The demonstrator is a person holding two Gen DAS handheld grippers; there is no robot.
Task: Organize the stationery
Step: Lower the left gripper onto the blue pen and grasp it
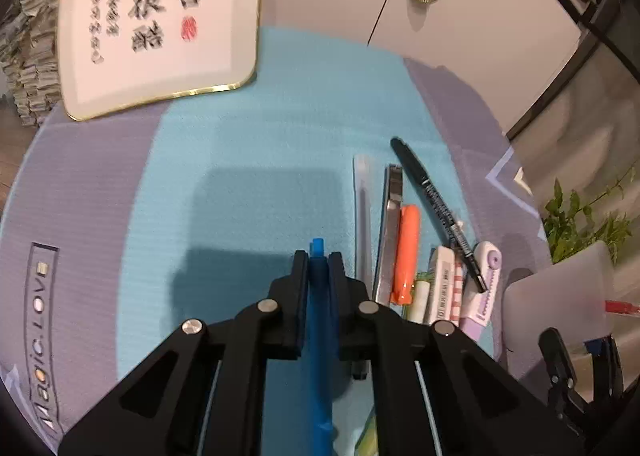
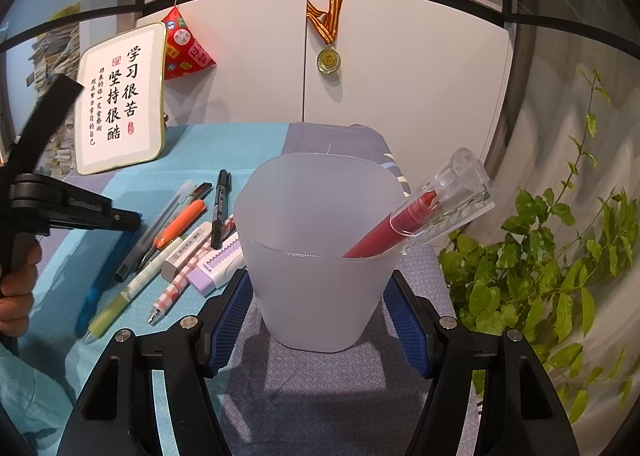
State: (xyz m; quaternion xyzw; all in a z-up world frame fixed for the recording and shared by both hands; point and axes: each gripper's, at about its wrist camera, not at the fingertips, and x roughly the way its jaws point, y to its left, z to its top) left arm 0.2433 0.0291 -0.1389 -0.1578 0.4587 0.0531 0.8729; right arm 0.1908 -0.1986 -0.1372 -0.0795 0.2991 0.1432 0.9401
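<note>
The left gripper [image 1: 319,256] is clamped tight on a blue pen [image 1: 319,320], jaws pinching its barrel a little below the upper tip, which pokes out just past the fingertips. The pen looks light, stiff and smooth, likely to swivel if pinched near one end, so a hold nearer mid-barrel would be steadier. It hangs over the blue middle of the mat [image 1: 248,144], just left of the row of stationery still lying there: a clear pen [image 1: 363,212], an orange marker [image 1: 407,252], a black marker [image 1: 424,184] and an eraser [image 1: 442,280].

The right gripper [image 2: 320,316] grips a frosted cup [image 2: 316,248] low on its walls, the blue pads pressed to both sides, holding it near the mat's right edge. A red pen [image 2: 384,228] already leans inside. The cup is thin plastic, probably light and easily squeezed.

The left gripper tilts steeply down; the right points shallowly downward.
</note>
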